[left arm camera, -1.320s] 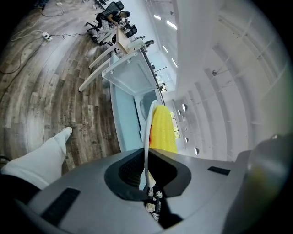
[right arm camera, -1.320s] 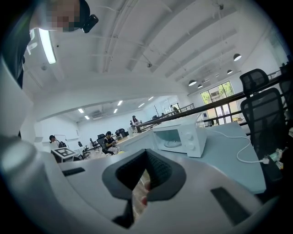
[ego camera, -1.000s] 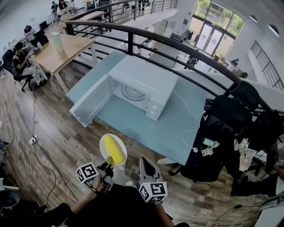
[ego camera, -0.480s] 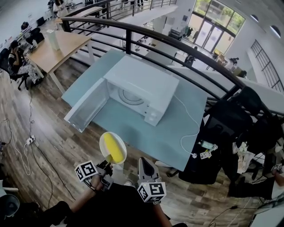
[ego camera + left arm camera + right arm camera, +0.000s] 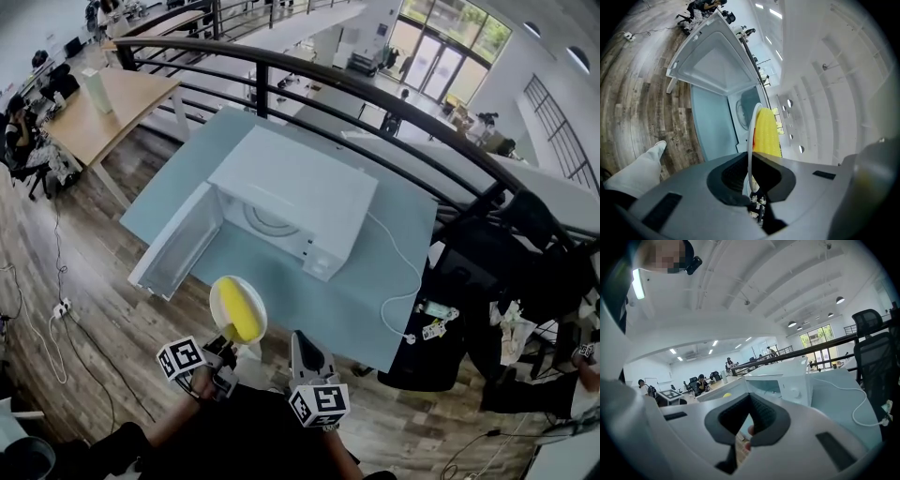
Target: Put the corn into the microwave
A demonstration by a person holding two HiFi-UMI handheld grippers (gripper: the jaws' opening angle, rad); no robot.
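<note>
A yellow corn cob (image 5: 242, 315) lies on a white plate (image 5: 228, 298). My left gripper (image 5: 225, 349) is shut on the plate's near rim and holds it in the air, just short of the light blue table (image 5: 281, 281). In the left gripper view the corn (image 5: 766, 133) rises above the plate's rim (image 5: 751, 136), which is pinched between the pads of the left gripper (image 5: 751, 174). The white microwave (image 5: 298, 199) stands on the table with its door (image 5: 176, 246) swung open to the left. My right gripper (image 5: 306, 351) is beside the plate, shut and holding nothing.
A white cable (image 5: 405, 300) runs from the microwave across the table's right side. A black railing (image 5: 375, 94) passes behind the table. Black chairs (image 5: 487, 272) stand to the right, and a wooden desk (image 5: 103, 103) at the back left. The floor (image 5: 84, 319) is wood.
Both grippers and the plate with the corn have moved forward, closer to the table and the open microwave. The grip on the plate is unchanged.
</note>
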